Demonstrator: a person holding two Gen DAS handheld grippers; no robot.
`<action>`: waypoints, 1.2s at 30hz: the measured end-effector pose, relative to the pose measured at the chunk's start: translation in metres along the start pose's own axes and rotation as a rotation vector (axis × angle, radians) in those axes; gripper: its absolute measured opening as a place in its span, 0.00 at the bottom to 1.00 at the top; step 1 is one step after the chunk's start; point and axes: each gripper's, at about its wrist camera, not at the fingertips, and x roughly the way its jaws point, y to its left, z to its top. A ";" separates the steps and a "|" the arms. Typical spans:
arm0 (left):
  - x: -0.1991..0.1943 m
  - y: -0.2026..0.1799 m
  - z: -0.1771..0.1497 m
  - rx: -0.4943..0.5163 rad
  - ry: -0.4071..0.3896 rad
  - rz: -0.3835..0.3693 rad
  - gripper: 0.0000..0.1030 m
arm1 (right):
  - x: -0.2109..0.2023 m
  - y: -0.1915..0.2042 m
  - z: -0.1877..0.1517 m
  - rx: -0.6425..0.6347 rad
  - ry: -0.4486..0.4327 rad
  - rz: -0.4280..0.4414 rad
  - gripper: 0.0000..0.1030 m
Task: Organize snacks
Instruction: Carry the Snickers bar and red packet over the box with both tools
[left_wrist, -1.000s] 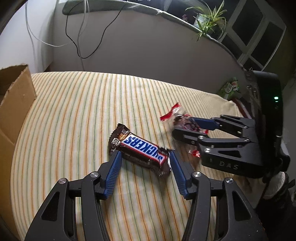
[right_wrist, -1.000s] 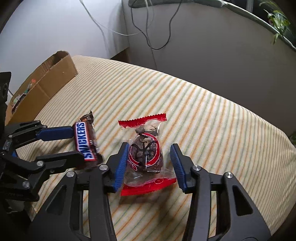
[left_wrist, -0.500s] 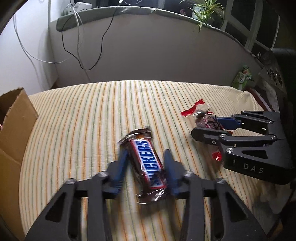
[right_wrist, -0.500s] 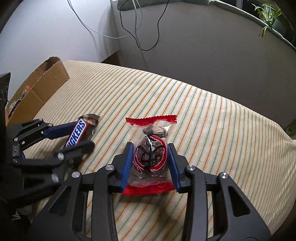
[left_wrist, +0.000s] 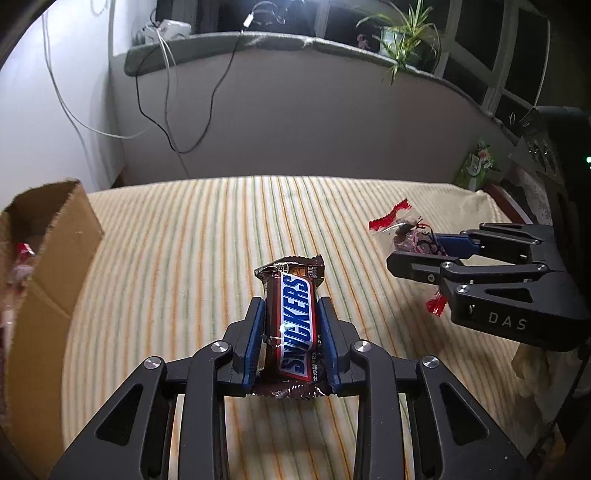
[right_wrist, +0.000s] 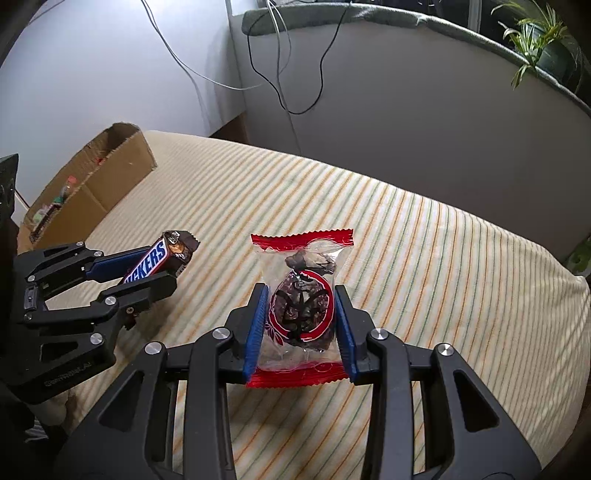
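A Snickers bar (left_wrist: 293, 325) is held tight between the blue pads of the left gripper (left_wrist: 291, 314). Its wrapper is brown, with the name in white on a blue patch edged in red. The bar is seen raised above the striped cloth (left_wrist: 184, 258), and its crimped far end sticks out past the fingertips.

A clear snack bag (right_wrist: 301, 306) with red sealed ends is squeezed between the pads of the right gripper (right_wrist: 300, 301). Dark brown pieces are seen inside it, behind a red ring with black marks. It is held above the cloth too.

A cardboard box (left_wrist: 48, 266) is set at the left edge of the cloth, well apart from both snacks.

In the left wrist view, the whole front of the bar can be read, but the bag is mostly hidden behind the black fingers of the right gripper. A small green carton (left_wrist: 478, 166) is seen past the far right corner of the cloth in this view, and little of the box's inside is shown.

In the right wrist view, the front of the bag is shown in full, and only part of the bar's name can be read. Small colored things (right_wrist: 61, 201) are seen inside the box from here, too small to tell what they are.
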 end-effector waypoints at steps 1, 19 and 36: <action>-0.004 0.001 0.000 0.001 -0.009 0.001 0.27 | -0.002 0.002 0.001 -0.001 -0.005 0.001 0.35; -0.087 0.028 -0.009 -0.018 -0.158 0.054 0.27 | -0.042 0.072 0.020 -0.080 -0.087 0.042 0.35; -0.128 0.106 -0.027 -0.127 -0.211 0.150 0.27 | -0.024 0.166 0.061 -0.178 -0.115 0.137 0.35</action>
